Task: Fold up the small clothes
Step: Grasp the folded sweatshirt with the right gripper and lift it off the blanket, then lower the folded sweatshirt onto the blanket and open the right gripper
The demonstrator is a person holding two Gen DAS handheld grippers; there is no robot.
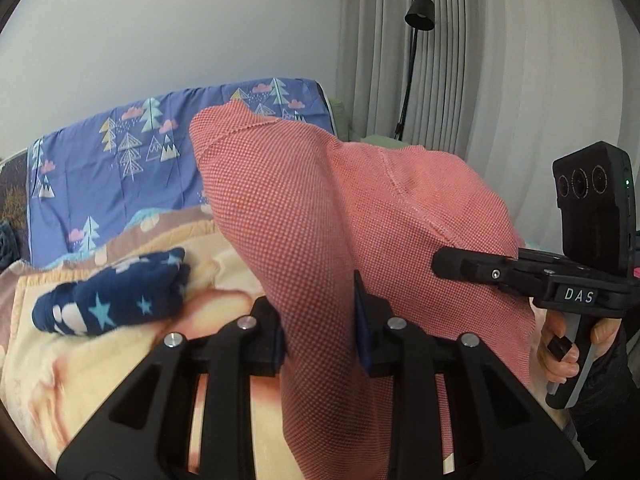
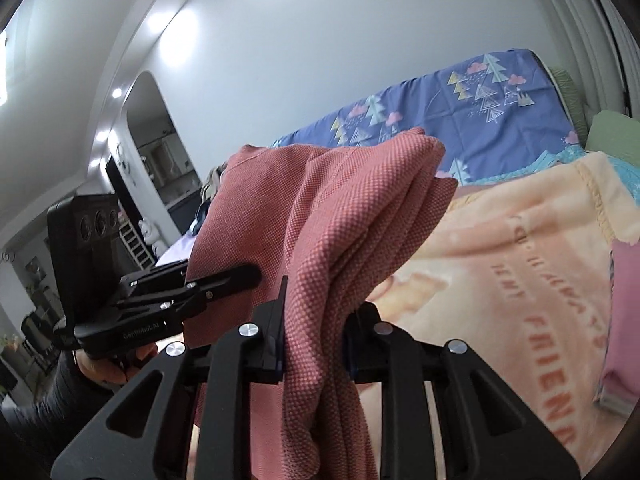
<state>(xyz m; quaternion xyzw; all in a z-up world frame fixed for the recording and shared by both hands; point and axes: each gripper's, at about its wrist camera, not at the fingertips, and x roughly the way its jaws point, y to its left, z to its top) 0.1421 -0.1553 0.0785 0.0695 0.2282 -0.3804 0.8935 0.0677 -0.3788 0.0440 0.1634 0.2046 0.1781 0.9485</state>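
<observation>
Red knit garment [image 1: 320,216], a small piece with a fine dotted weave and a visible stitched seam, held aloft above the peach blanket [image 1: 60,360] and bunched into loose vertical folds. Left gripper [image 1: 320,340]: fingers closed on a gathered band of the cloth. Right gripper [image 2: 316,340]: fingers likewise clamped on a thick, multi-layered bundle, with slack hanging below.

Risk, as judged here: because each grip takes several layers and no clean edge, the garment may come down twisted or creased and fold unevenly; a thin layer might also slide free of either clamp.

Surroundings: a folded navy star-print piece [image 1: 116,296] lies on the blanket, near left. A blue tree-print sheet [image 1: 120,160] covers the far backrest; a black floor lamp [image 1: 416,40] stands before the curtain, far right.
</observation>
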